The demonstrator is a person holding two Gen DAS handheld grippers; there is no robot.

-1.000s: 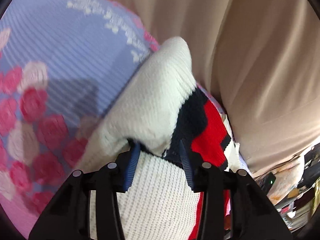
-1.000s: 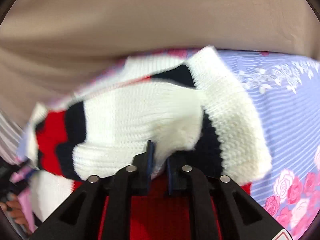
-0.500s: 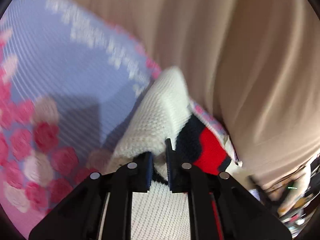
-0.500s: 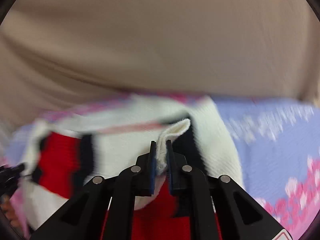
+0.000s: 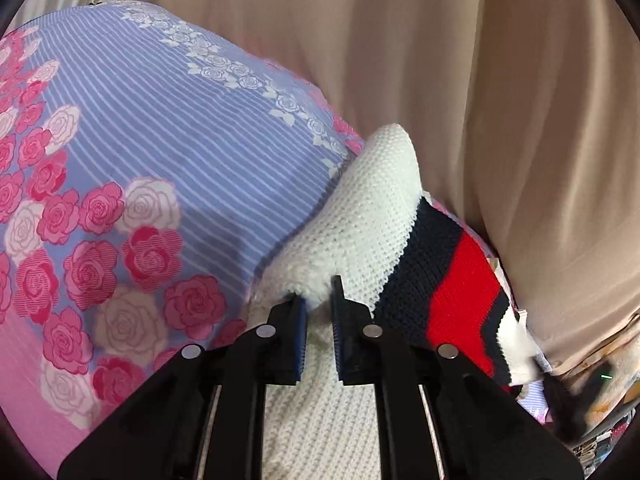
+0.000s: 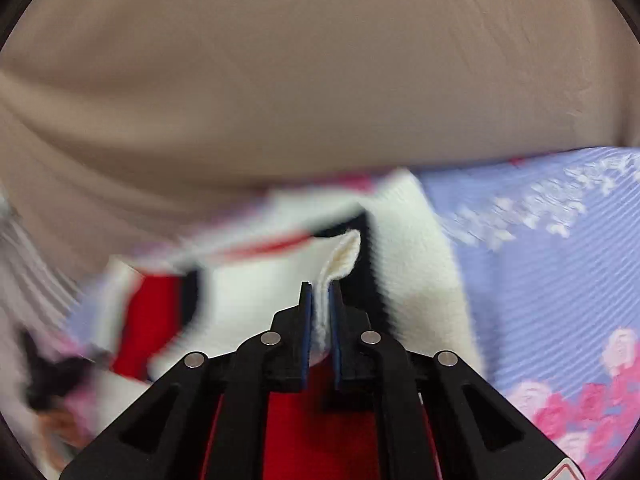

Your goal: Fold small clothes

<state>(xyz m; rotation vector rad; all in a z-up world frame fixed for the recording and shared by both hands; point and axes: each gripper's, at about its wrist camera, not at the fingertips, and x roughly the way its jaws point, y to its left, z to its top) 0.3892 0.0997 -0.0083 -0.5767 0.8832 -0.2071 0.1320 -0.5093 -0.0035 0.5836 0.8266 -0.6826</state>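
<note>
Since a second ago the left hand-held gripper (image 5: 319, 300) has narrowed from a wide gap onto the white knit, and the right one now pinches only a thin upright edge instead of a thick fold. Nearest, the left hand-held gripper's blue pads (image 5: 300, 322) sit close on either side of a fluffy white bulge of the knit sweater (image 5: 360, 220), gripping it. The right hand-held gripper (image 6: 320, 304) is clamped on a slim white flap of the same sweater (image 6: 416, 264), which stands up between its fingers. Beyond, the sweater's navy and red bands spread across the blue striped bedsheet (image 5: 168, 120) with pink roses. Farthest back hangs a beige curtain (image 5: 480, 80); the right view is blurred.
</note>
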